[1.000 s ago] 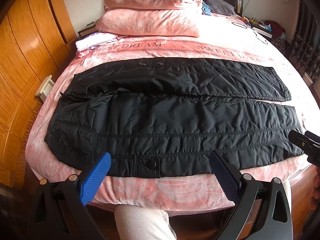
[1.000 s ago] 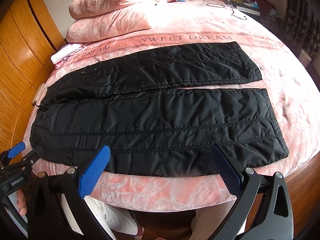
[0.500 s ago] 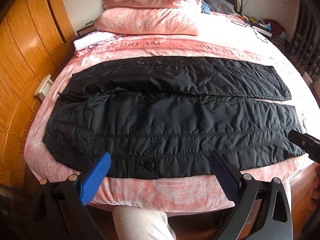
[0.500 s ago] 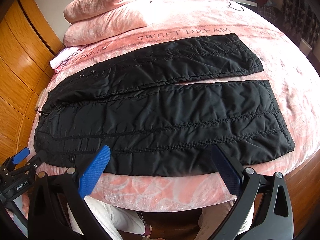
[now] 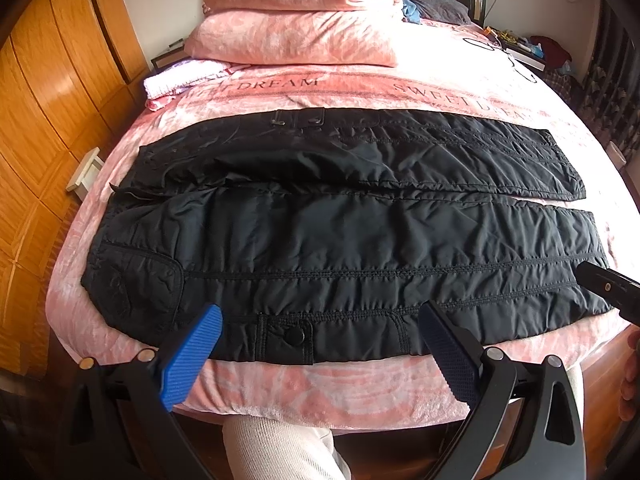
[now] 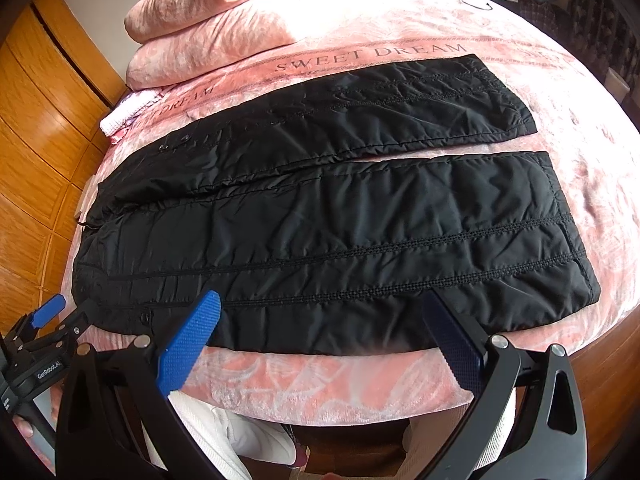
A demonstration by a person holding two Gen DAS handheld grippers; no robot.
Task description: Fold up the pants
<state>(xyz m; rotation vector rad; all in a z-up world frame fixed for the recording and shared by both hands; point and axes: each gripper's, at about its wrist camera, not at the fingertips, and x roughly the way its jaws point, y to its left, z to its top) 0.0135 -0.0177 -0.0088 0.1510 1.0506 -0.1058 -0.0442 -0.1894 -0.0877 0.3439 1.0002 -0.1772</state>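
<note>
While black quilted pants lie spread flat across a pink bedspread, waistband toward 9 o'clock and cuffs toward 3 o'clock, the left gripper hovers at 6 o'clock over the near edge, blue pads spread wide and empty. The right gripper hangs likewise, fingers released, near the closer leg. Pink pillows sit at 12 o'clock.

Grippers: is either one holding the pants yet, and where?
Neither. The left gripper and right gripper are both open, poised at the near edge of the black pants, with nothing between the fingers.
</note>
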